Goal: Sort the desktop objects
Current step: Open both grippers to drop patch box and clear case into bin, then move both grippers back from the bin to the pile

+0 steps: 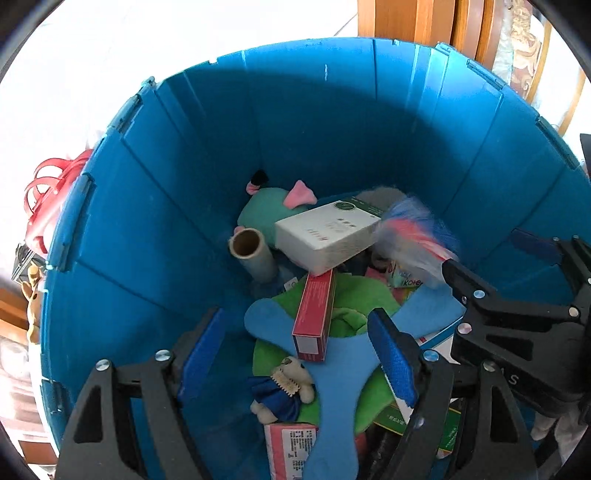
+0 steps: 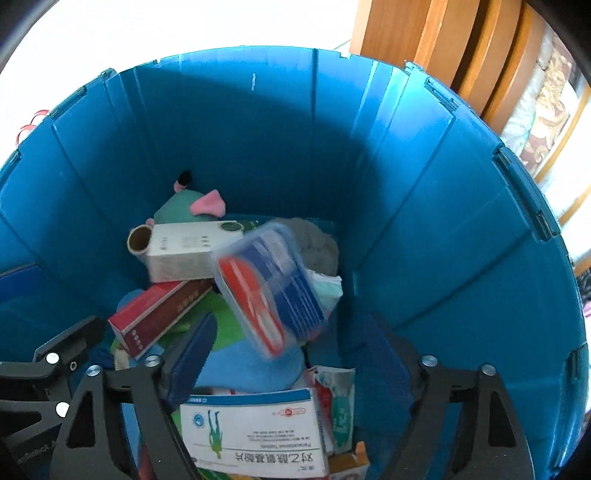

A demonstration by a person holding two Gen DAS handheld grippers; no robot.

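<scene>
Both tongs are held over a deep blue bin [image 2: 424, 206], pointing down into it. The left tongs [image 1: 295, 354] are spread wide with nothing between the pads. The right tongs [image 2: 291, 354] are also spread wide, and a clear plastic case [image 2: 269, 288] with red and blue inside is seen blurred just ahead of them, free of both pads, above the pile. At the bottom of the bin a white box [image 2: 188, 251], a red carton [image 1: 314, 314], a cardboard tube [image 1: 251, 251], a green plush toy [image 1: 273, 210], a small teddy bear [image 1: 284, 387] and a medicine box [image 2: 255, 432] are heaped together. Wooden furniture [image 2: 424, 33] is visible beyond the bin.
</scene>
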